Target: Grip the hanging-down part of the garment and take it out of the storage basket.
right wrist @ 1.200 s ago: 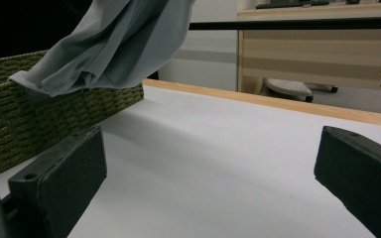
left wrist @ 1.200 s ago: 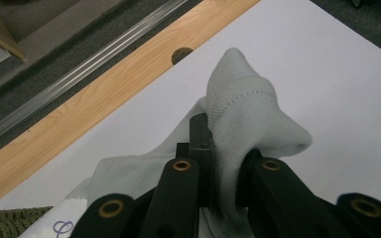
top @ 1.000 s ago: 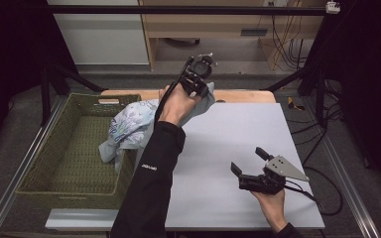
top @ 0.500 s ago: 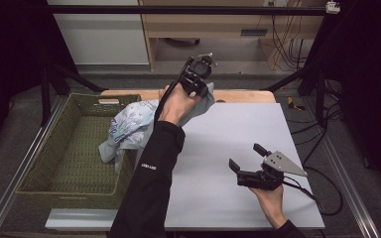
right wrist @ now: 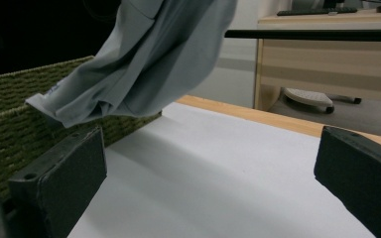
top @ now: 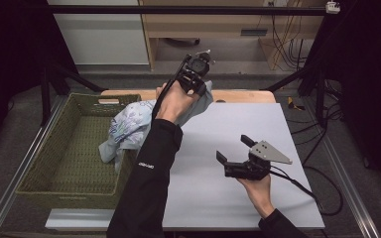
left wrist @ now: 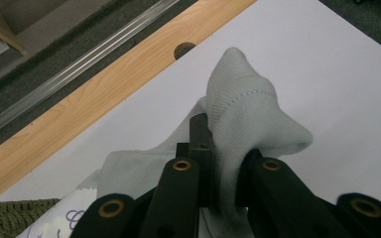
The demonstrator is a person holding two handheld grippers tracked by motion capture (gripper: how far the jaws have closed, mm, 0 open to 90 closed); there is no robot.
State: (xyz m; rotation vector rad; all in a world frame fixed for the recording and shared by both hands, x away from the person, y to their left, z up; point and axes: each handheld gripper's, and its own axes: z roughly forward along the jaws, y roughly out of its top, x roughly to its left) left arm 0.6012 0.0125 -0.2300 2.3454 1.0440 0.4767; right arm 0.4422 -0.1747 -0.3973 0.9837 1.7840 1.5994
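- Left hand-held gripper (top: 197, 74) raised over the far edge of the counter (top: 228, 198), jaws clamped tight on a fold of pale cloth (top: 129, 126).
- In the left gripper view, closed on a ribbed, stitched hem of that cloth (left wrist: 243, 109), bunched up between and above the two black jaws; white counter top (left wrist: 337, 59) below and beyond, with a strip of wooden edge (left wrist: 104, 94) past it.
- Cloth hanging down and back from the left hand-held gripper, under the left hand (top: 176, 101) and the black sleeve (top: 146, 183), its patterned lower part draped over the near wall of the green woven basket (top: 64, 163) beside the counter.
- Corner of that basket (left wrist: 0, 210) and a bit of patterned cloth also seen low at the side of the left hand-held gripper's jaws.
- Right hand-held gripper (top: 234, 148) held low over the near part of the counter by the right hand (top: 255, 186), well apart from the left one, jaws spread wide with nothing between them.
- In the right gripper view, both black jaws far apart over bare white counter (right wrist: 218, 183); grey cloth (right wrist: 144, 54) hanging ahead and above them, not touching either jaw.
- Basket wall (right wrist: 15, 119) just beyond one jaw, under the lowest fold of the cloth.
- Grey three-cornered plate (top: 270, 151) on top of the right hand-held gripper, cable trailing off behind it over the counter edge.
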